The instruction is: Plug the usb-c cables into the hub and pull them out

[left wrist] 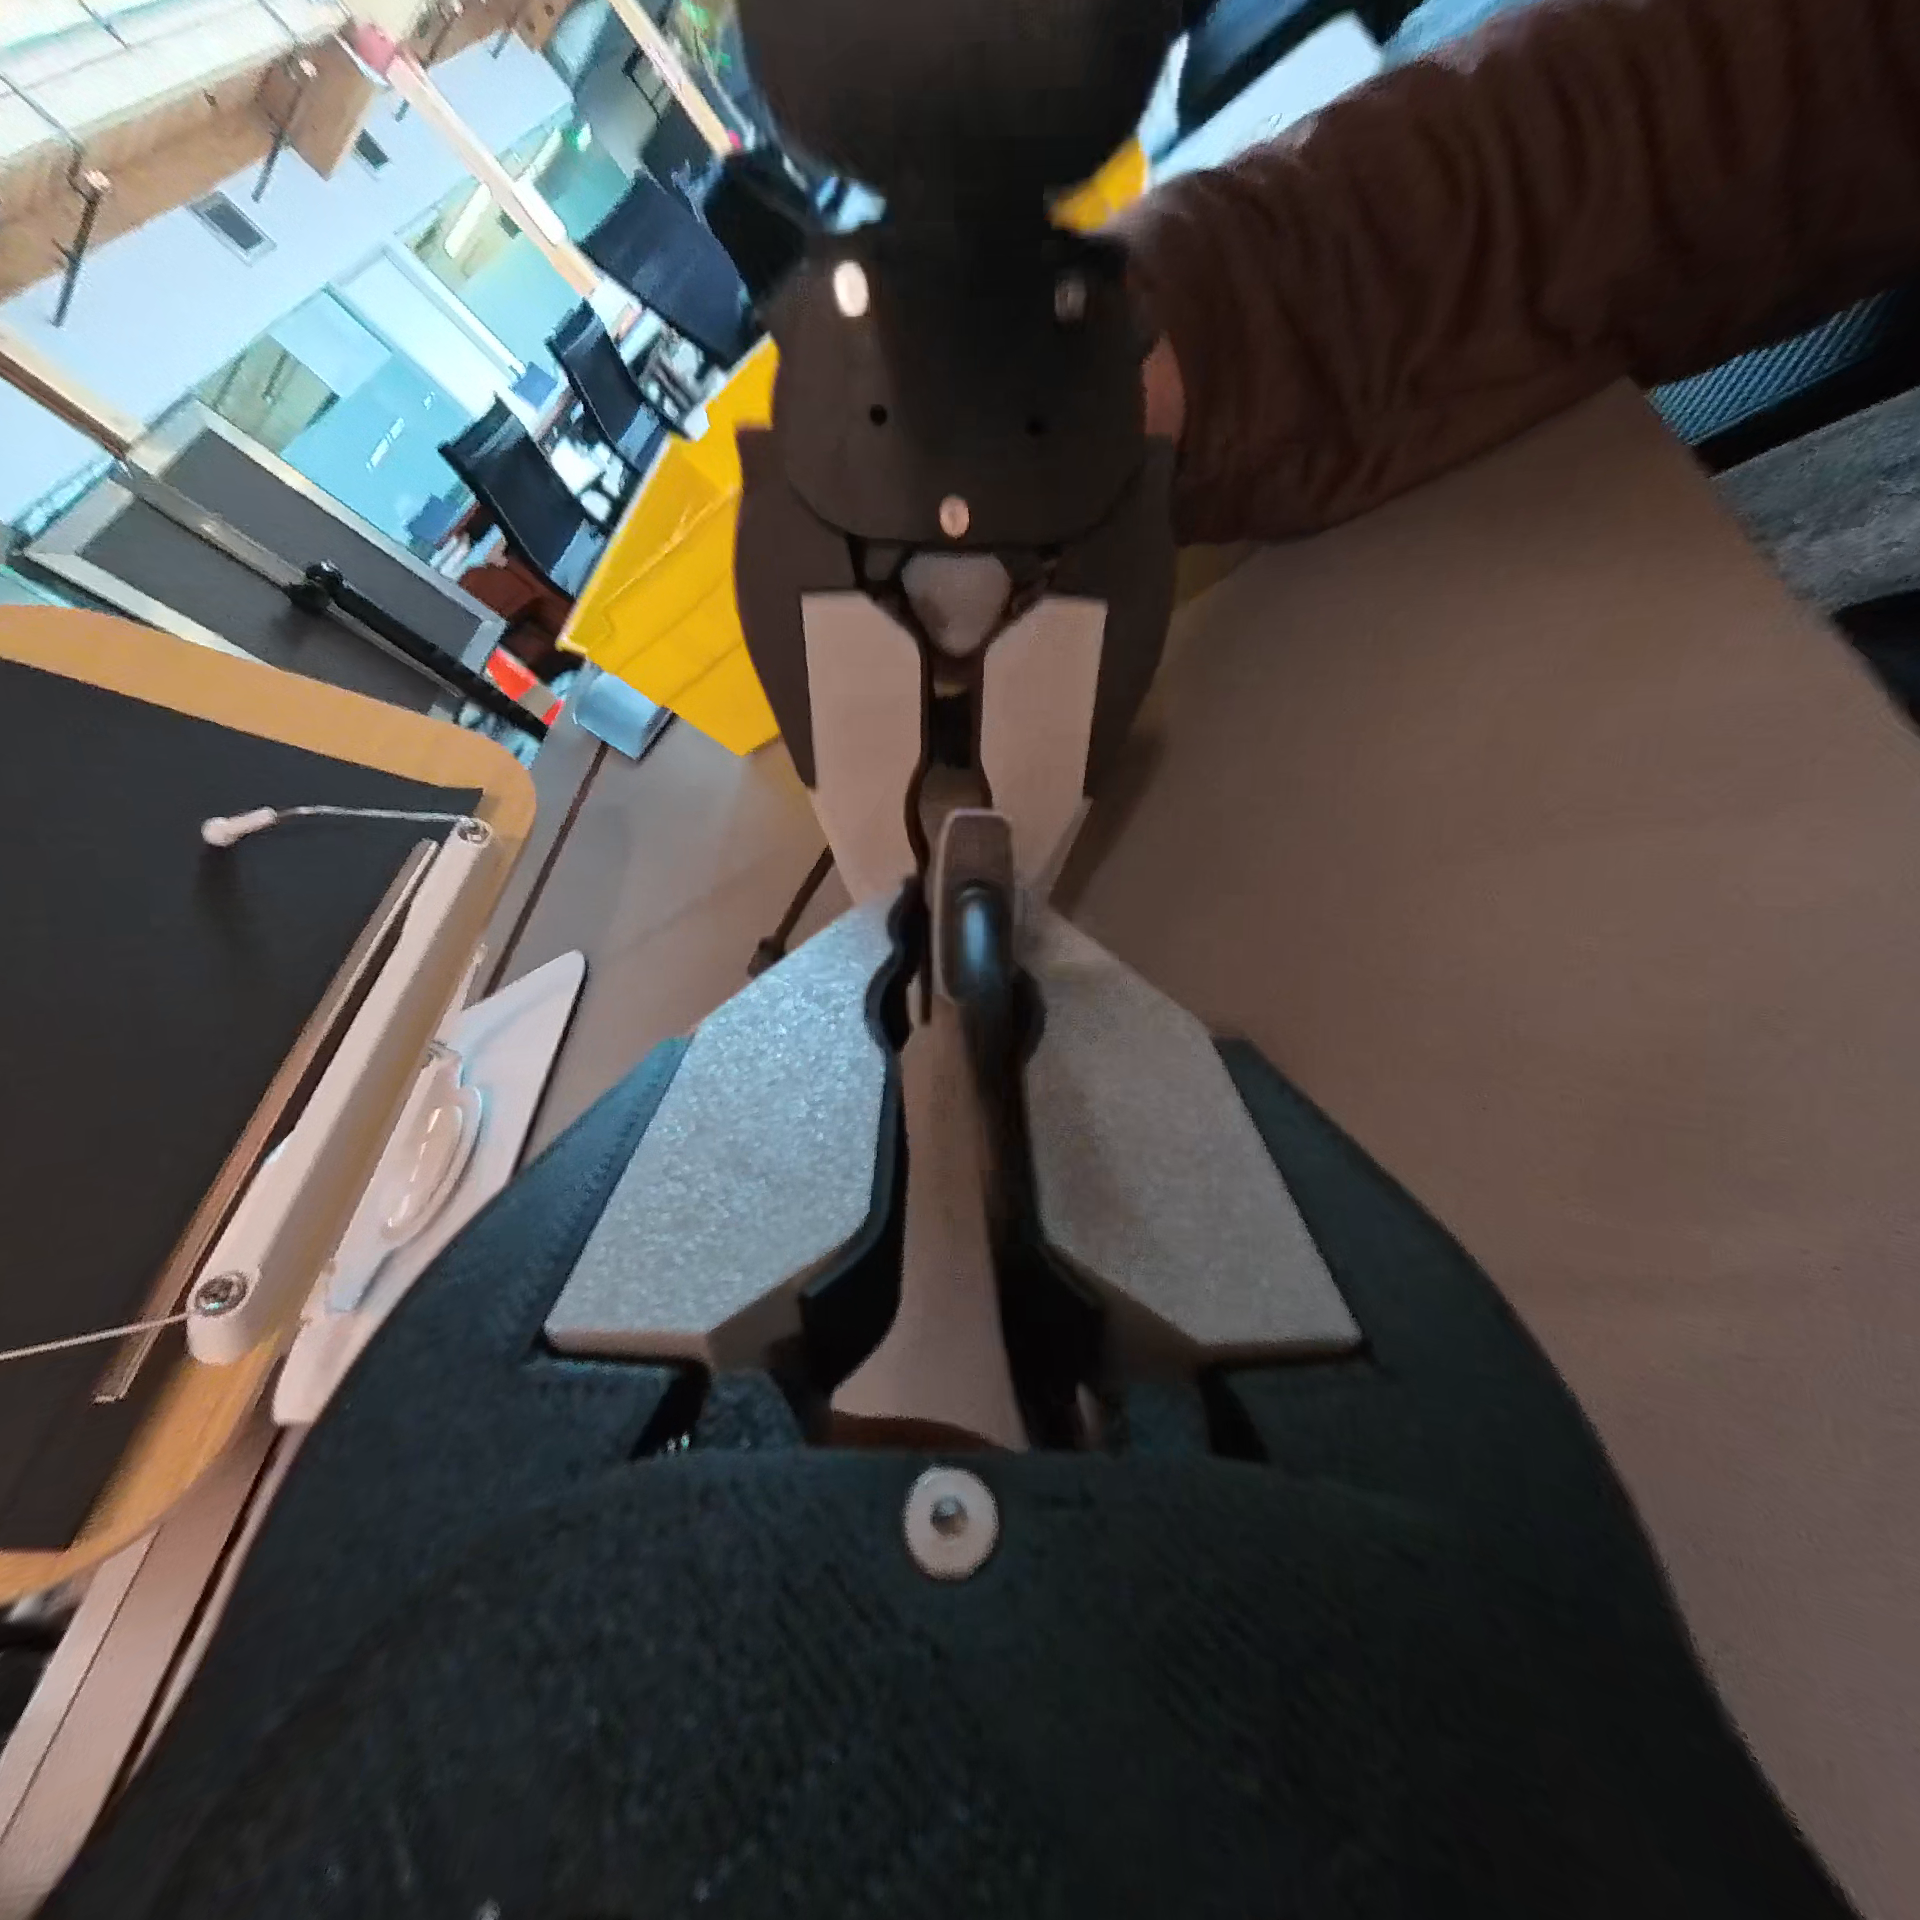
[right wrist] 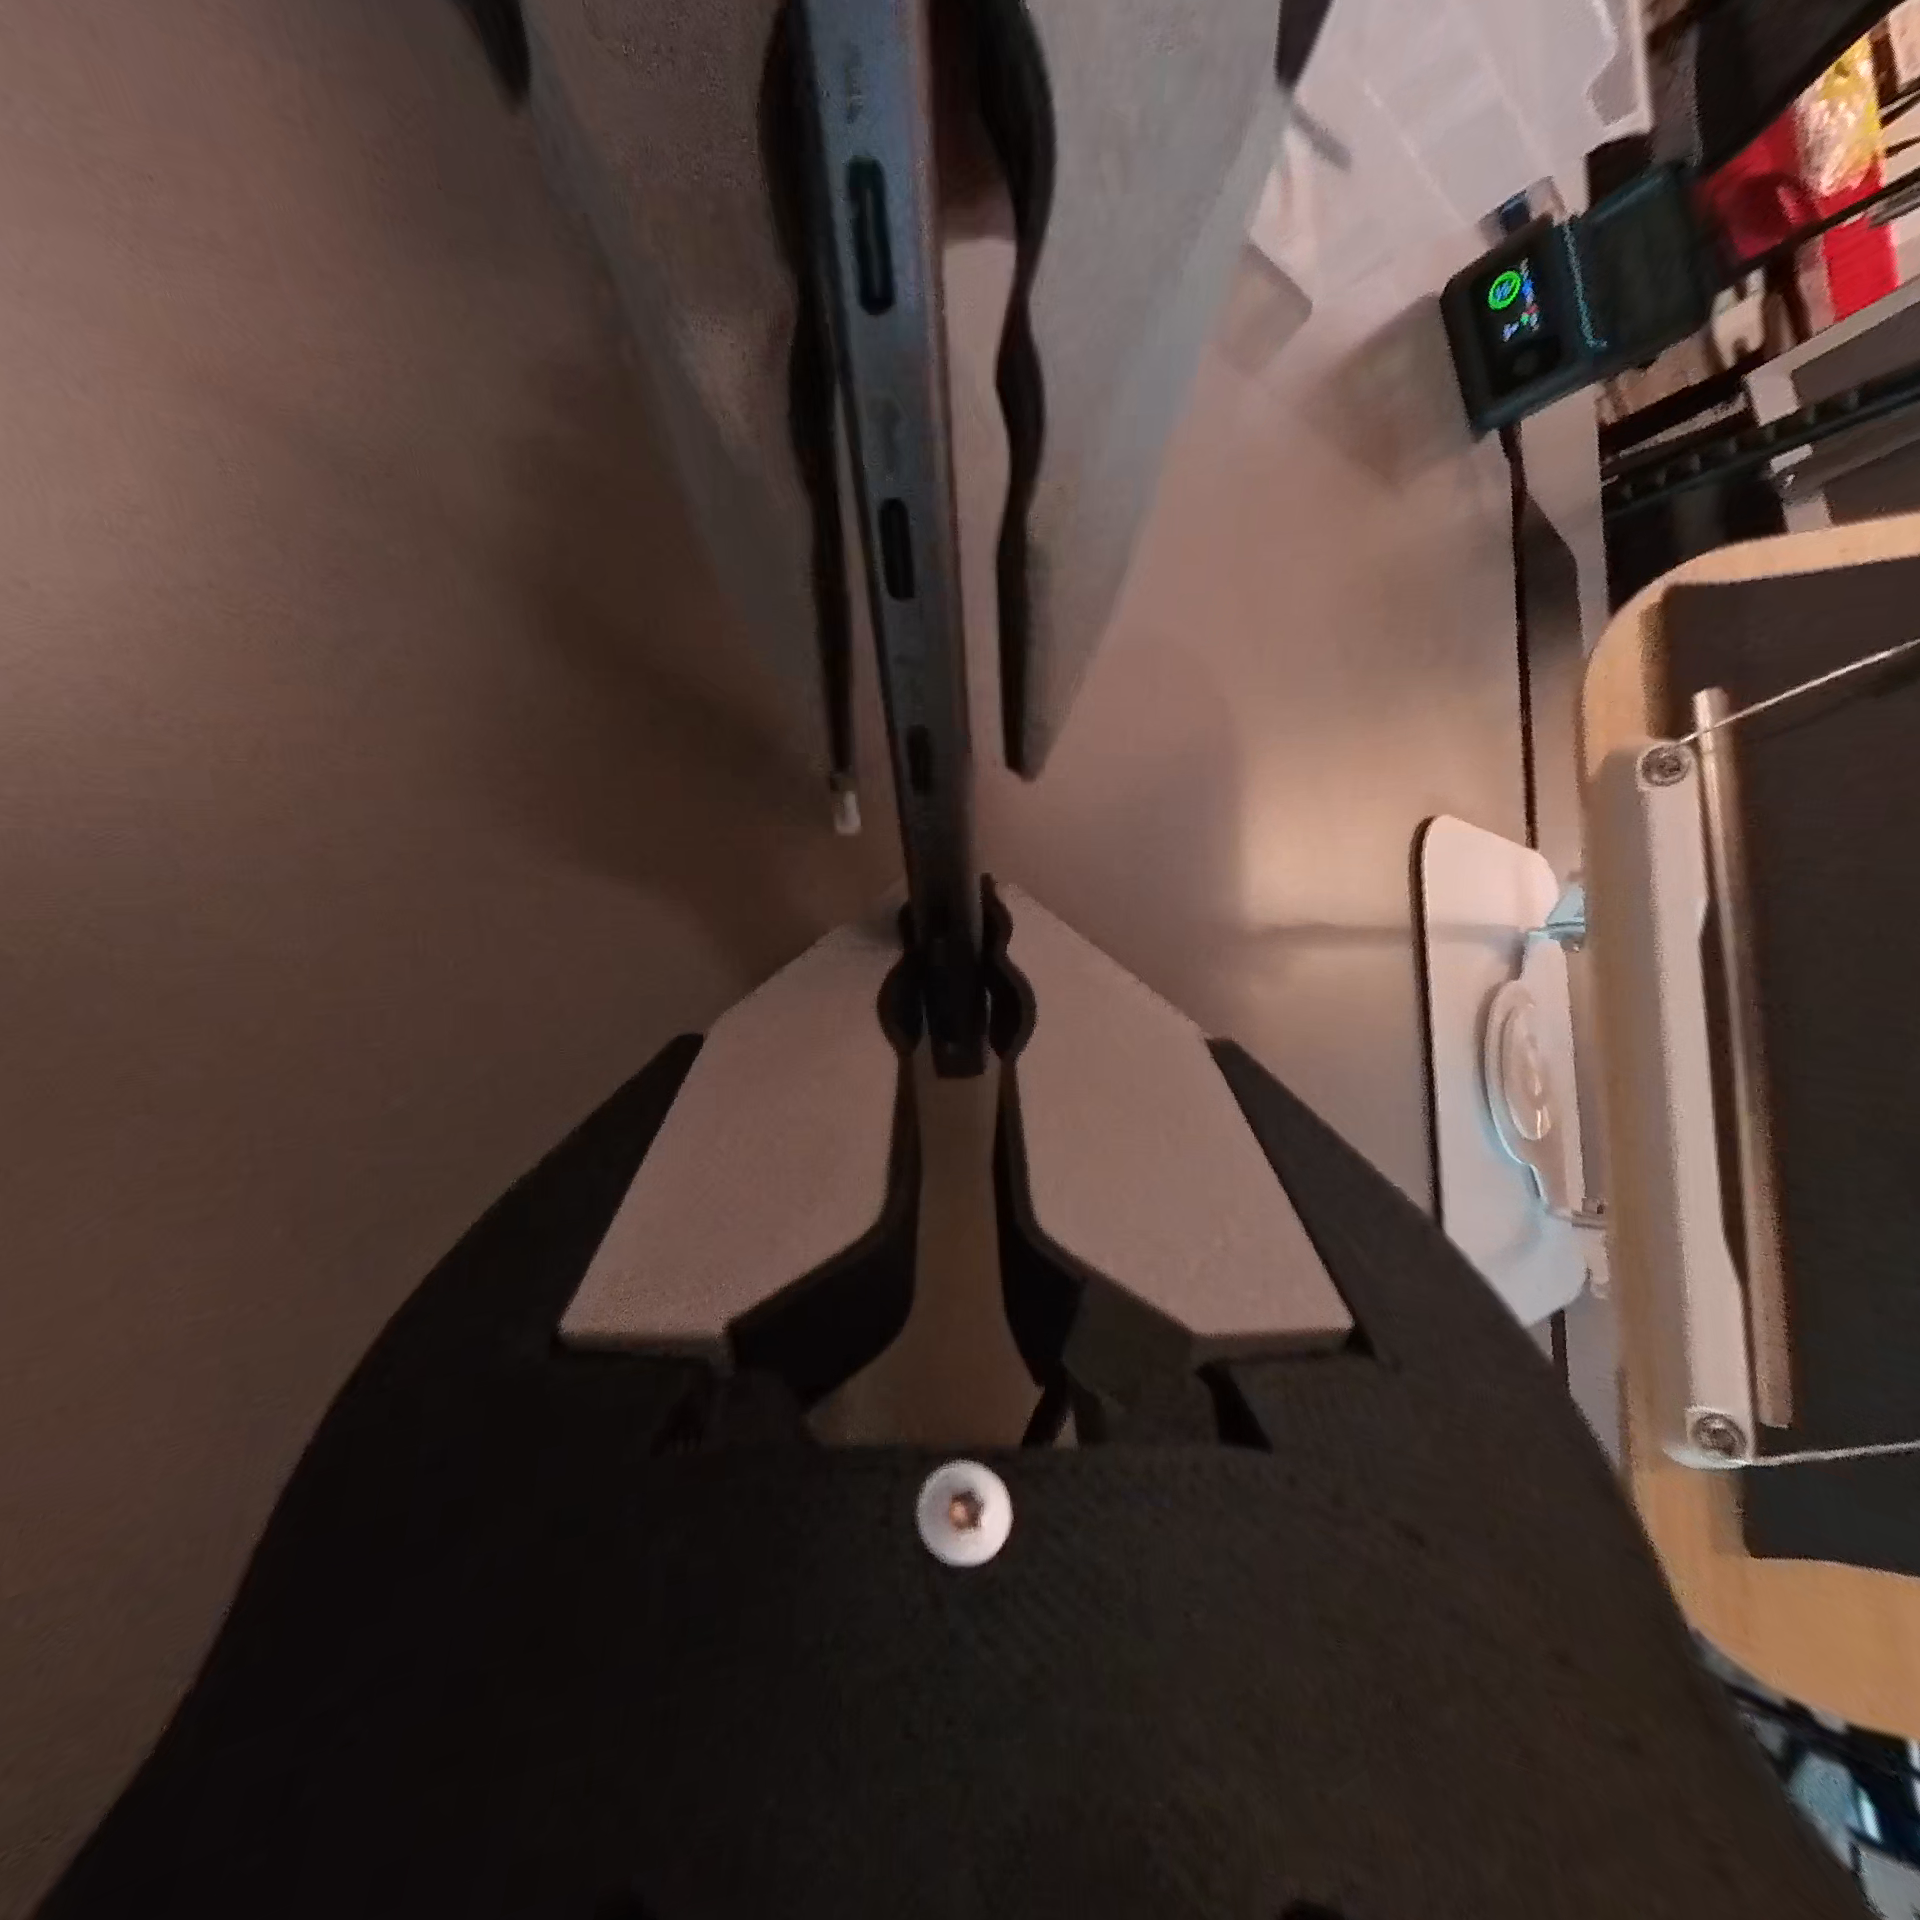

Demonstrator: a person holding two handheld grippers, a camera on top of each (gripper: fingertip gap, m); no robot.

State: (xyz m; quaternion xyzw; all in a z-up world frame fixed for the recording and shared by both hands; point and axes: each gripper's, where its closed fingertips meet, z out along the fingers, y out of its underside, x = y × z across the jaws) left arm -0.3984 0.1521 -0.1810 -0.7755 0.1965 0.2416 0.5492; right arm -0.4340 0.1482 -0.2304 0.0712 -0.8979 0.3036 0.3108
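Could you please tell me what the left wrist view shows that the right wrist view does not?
Only the left wrist view shows the yellow bin, a person's brown sleeve and the whole right gripper facing the camera. Only the right wrist view shows the hub's row of ports and a small lit screen. Both show the tan table, the left gripper shut on the hub, and the black board with a wooden rim.

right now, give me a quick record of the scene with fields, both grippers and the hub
left gripper: shut on one end of the hub, where a black cable leaves it
right gripper: shut on the other end of the hub
hub pose: held between the two grippers, above the table
ports: those visible along the edge are empty
loose cable tip: light-coloured, beside the hub, not plugged in
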